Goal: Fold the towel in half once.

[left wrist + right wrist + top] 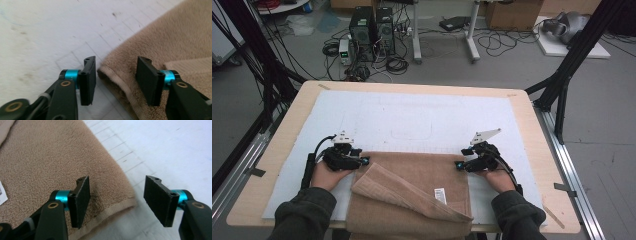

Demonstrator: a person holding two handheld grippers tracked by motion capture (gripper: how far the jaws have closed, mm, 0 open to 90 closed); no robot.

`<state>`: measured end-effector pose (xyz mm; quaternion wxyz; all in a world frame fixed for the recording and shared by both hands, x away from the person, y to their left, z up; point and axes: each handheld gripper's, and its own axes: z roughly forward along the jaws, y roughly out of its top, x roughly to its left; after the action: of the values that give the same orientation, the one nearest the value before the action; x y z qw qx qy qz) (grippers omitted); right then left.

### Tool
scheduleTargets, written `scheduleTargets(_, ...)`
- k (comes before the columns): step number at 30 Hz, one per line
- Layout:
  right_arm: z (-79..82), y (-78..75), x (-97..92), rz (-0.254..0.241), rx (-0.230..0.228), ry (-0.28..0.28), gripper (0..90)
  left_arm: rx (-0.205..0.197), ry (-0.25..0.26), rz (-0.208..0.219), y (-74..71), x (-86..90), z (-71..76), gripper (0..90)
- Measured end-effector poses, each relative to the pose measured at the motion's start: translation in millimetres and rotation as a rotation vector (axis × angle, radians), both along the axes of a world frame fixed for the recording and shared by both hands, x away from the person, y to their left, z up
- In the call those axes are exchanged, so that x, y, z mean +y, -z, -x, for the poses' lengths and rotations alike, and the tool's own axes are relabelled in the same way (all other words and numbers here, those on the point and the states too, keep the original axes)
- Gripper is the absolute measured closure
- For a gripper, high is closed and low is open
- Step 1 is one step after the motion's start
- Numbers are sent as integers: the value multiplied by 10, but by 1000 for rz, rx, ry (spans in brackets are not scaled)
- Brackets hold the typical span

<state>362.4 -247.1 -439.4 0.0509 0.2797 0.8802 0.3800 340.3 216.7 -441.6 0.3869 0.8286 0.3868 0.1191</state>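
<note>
Tan terry towel (412,185) flat on table's near edge, front layer folded back.

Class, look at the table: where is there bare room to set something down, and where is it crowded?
Free: the white mat from the towel to the table far edge, and strips outside each hand. Crowded: the near edge, where the left gripper and right gripper, both open, flank the towel's far corners.

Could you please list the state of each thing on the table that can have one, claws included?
Towel: lying flat, partly folded, near flap turned over with its white label showing.
Left claw: open, the towel's corner between its jaws, pads not pressing.
Right claw: open over the towel's other far corner, nothing gripped.
White mat: spread flat under the towel.
</note>
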Motion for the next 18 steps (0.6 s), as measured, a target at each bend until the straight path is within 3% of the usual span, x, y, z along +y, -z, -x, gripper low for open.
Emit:
scheduleTargets(2, -4, 19, 19, 2, 16, -10, 476, 3, 20, 6, 0, -23, 17, 678)
scheduleTargets(4, -12, 10, 12, -17, 37, -38, 658, 2, 31, 4, -10, -40, 28, 771)
scheduleTargets(6, -3, 3, 31, -14, 42, -57, 765, 2, 30, 0, -25, -41, 36, 800)
scheduleTargets(9, 3, -34, 60, 2, 26, -78, 800, -10, 13, 6, -55, -39, 27, 813)
scheduleTargets(13, -98, -92, 3, -34, 30, -57, 813, -33, -12, 29, -144, -48, -90, 820)
scheduleTargets(18, -349, -387, -25, -32, -35, 17, 818, -92, -61, 71, -489, -85, -385, 823)
